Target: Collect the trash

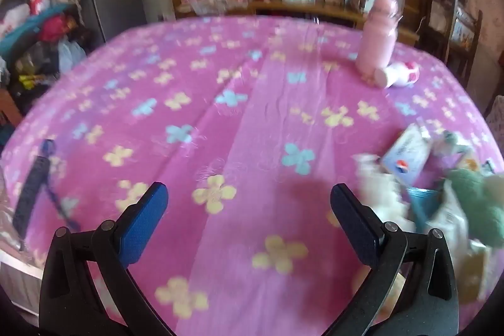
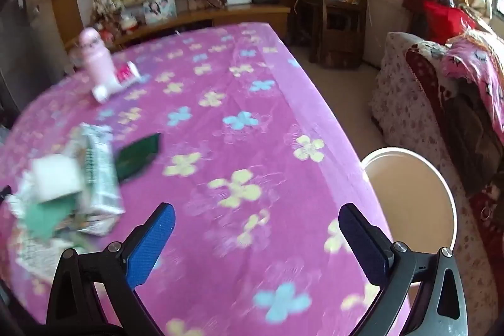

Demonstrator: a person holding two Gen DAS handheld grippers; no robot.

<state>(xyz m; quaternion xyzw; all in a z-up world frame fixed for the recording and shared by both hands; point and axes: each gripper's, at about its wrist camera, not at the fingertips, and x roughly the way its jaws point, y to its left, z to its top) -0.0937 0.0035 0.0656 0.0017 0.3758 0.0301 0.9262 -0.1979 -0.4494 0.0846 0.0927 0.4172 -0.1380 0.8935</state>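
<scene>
My left gripper [image 1: 249,207] and my right gripper [image 2: 256,225] both hover above the flowered tablecloth [image 2: 252,103] with fingers spread wide apart and nothing between them. The trash pile [image 2: 72,185], a loose heap of crumpled paper, wrappers and a green scrap, lies on the cloth to the left of my right gripper and just beside the right finger of my left gripper; both views are blurred there. A dark green packet [image 2: 137,156] lies just beyond the pile. The white bucket [image 2: 412,197] stands on the floor beside the table edge, below my right gripper.

Risks, as I judge them:
- Loose pieces may slip out of a grasp or scatter when pushed.
- Fingers may pinch the soft cloth and drag it.
- The pink bottle [image 2: 94,59] and tube [image 2: 116,81] could be mistaken for trash.
</scene>
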